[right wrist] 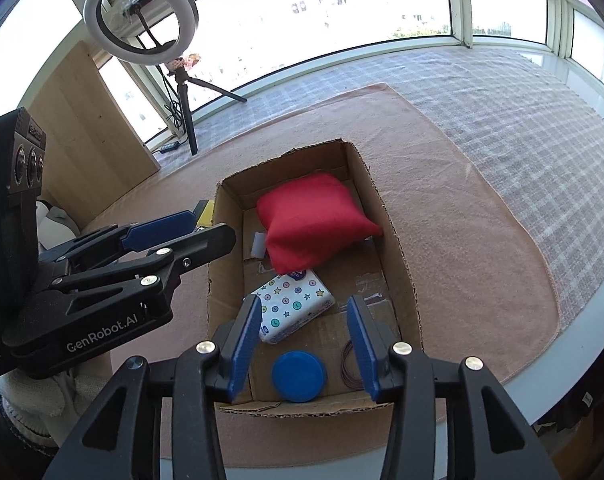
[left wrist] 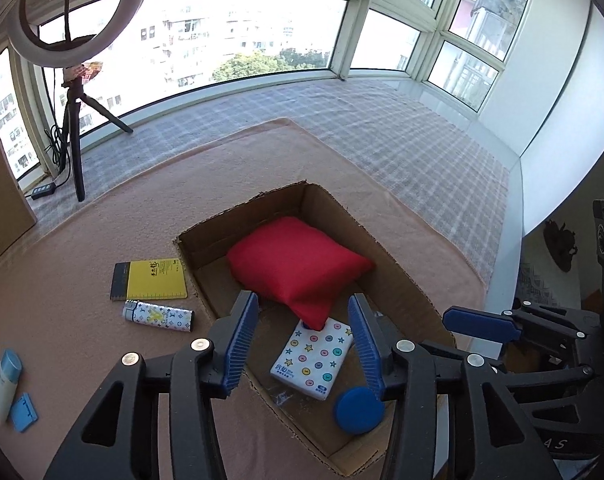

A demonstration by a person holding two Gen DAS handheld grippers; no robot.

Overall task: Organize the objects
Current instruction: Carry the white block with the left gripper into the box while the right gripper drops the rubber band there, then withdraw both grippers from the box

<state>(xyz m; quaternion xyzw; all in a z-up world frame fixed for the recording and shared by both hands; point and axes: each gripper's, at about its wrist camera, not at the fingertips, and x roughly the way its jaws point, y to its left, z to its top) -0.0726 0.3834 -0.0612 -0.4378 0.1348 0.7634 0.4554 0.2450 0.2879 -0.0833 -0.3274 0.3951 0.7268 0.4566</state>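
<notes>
An open cardboard box (left wrist: 402,276) (right wrist: 398,248) sits on a tan mat. Inside lie a red cushion (left wrist: 297,268) (right wrist: 314,220), a star-patterned tissue pack (left wrist: 314,356) (right wrist: 293,304), a round blue lid (left wrist: 358,410) (right wrist: 297,376) and a thin dark ring (right wrist: 348,364). Left of the box lie a yellow notebook (left wrist: 151,280), a patterned lighter (left wrist: 157,316), a pale tube (left wrist: 5,384) and a small blue card (left wrist: 23,412). My left gripper (left wrist: 304,344) is open and empty over the box. My right gripper (right wrist: 304,344) is open and empty over the box's near end.
A ring light on a black tripod (left wrist: 75,120) (right wrist: 181,92) stands at the back left by the windows. A checked cloth (left wrist: 382,128) covers the surface beyond the mat. A wooden board (right wrist: 85,132) leans at the left. The table edge (right wrist: 562,360) runs at the right.
</notes>
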